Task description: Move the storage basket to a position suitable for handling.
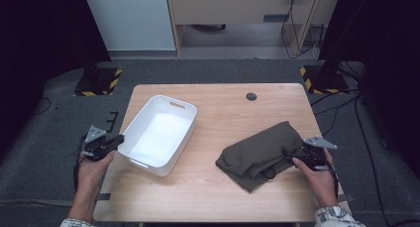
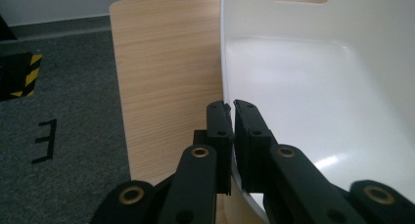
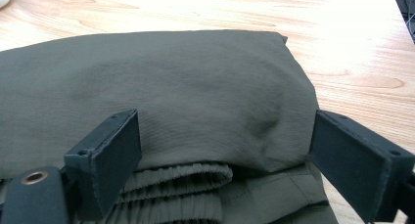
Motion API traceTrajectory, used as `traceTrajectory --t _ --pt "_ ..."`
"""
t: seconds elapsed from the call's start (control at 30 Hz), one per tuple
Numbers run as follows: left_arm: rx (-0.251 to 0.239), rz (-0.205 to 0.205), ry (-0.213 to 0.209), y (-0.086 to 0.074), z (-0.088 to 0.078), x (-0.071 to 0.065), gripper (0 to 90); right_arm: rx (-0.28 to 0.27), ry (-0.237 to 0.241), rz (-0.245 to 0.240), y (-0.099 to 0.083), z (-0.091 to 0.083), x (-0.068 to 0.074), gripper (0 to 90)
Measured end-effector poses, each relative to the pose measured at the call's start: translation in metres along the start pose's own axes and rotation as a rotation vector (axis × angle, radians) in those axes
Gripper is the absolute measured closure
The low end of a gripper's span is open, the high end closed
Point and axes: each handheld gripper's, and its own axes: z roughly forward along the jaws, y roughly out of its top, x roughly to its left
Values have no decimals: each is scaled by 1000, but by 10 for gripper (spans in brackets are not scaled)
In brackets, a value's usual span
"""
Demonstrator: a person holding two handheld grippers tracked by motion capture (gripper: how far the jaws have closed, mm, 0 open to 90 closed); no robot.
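Wooden table (image 1: 208,187): bin (image 1: 158,133), (folded) garment (image 1: 257,152).

Bin (image 2: 313,87) cut off by top, right and bottom edges in left gripper view. Cloth (image 3: 161,106) runs off left and bottom edges in right gripper view; pad contact with cloth unclear. High view: forearms cut off at bottom edge.

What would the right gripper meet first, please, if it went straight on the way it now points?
The folded olive garment: the right gripper has its open jaws on either side of the near edge, so going on would likely push into the folds at once.
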Motion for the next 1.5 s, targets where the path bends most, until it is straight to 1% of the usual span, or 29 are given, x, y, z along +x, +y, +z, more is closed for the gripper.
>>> traceTrajectory --t 0.03,0.13,0.17,0.27,0.37,0.4,0.43,0.47,0.5,0.53,0.57,0.6,0.7,0.77,0.8,0.9,0.93,0.97,1.0,1.03,1.07,1.1,1.2,1.27,1.3,1.33,1.43,1.5 --pt "0 5 -12 0 0 -2 851 0 0 0 0 0 0 121" --pt "1 19 -26 -1 -1 -7 853 -3 -2 4 0 -1 -1 122" --pt "5 35 -36 -2 -4 -12 852 -3 -2 0 0 -1 -1 122" --pt "6 45 -53 -5 -8 -16 852 -3 -2 8 0 -2 -2 122" --pt "2 53 -79 -6 -9 -15 853 -5 -3 9 0 -2 -2 122" --pt "2 53 -79 -6 -9 -15 853 -4 -3 9 0 -2 -2 122" --pt "0 54 -90 -7 -9 -14 854 -3 -1 11 0 -2 -2 122" --pt "-2 58 -102 -7 -9 -13 854 -3 -1 11 0 -2 -2 122" --pt "-4 74 -120 -7 -9 -13 854 -2 0 7 0 -2 -2 122" --pt "-4 74 -120 -7 -9 -13 854 -2 0 7 0 -2 -2 122" --pt "-7 82 -132 -7 -9 -12 854 -3 1 8 0 -2 -2 122" --pt "-11 83 -133 -7 -8 -12 855 -1 1 9 0 -1 -1 122" --pt "-12 65 -126 -8 -8 -13 848 0 4 5 0 -1 -1 122" --pt "-3 65 -97 -10 -9 -15 784 1 5 7 0 -1 -1 122" --pt "-1 50 -88 -11 -9 -15 739 1 6 8 0 -1 -1 122" --pt "2 29 -73 -16 -14 -16 682 -3 5 12 0 -2 -2 121" --pt "-4 15 -83 -18 -16 -16 656 -3 5 14 0 -2 -2 122" --pt "-7 8 -87 -19 -17 -17 661 -3 3 11 0 -2 -3 121" --pt "-4 15 -89 -20 -18 -19 672 -3 2 12 -1 -2 -3 121" --pt "-4 15 -89 -20 -18 -19 715 -3 2 13 -1 -2 -3 121" --pt "8 25 -84 -19 -17 -21 733 -2 2 13 -1 -1 -3 121" --pt "12 17 -83 -18 -16 -21 751 0 3 15 -1 -1 -3 121" --pt "13 16 -84 -17 -15 -19 778 3 4 11 -1 -1 -2 122" --pt "-2 7 -107 -17 -12 -14 791 2 3 7 -1 0 -1 121" --pt "-2 7 -107 -17 -12 -14 800 2 3 7 -1 0 -1 121" --pt "-7 16 -114 -16 -9 -11 811 4 3 12 -1 0 -2 120" --pt "-5 43 -126 -13 -4 -9 823 4 2 13 -1 0 -2 121" --pt "-6 42 -123 -13 -4 -9 822 3 2 12 -1 -1 -2 122"
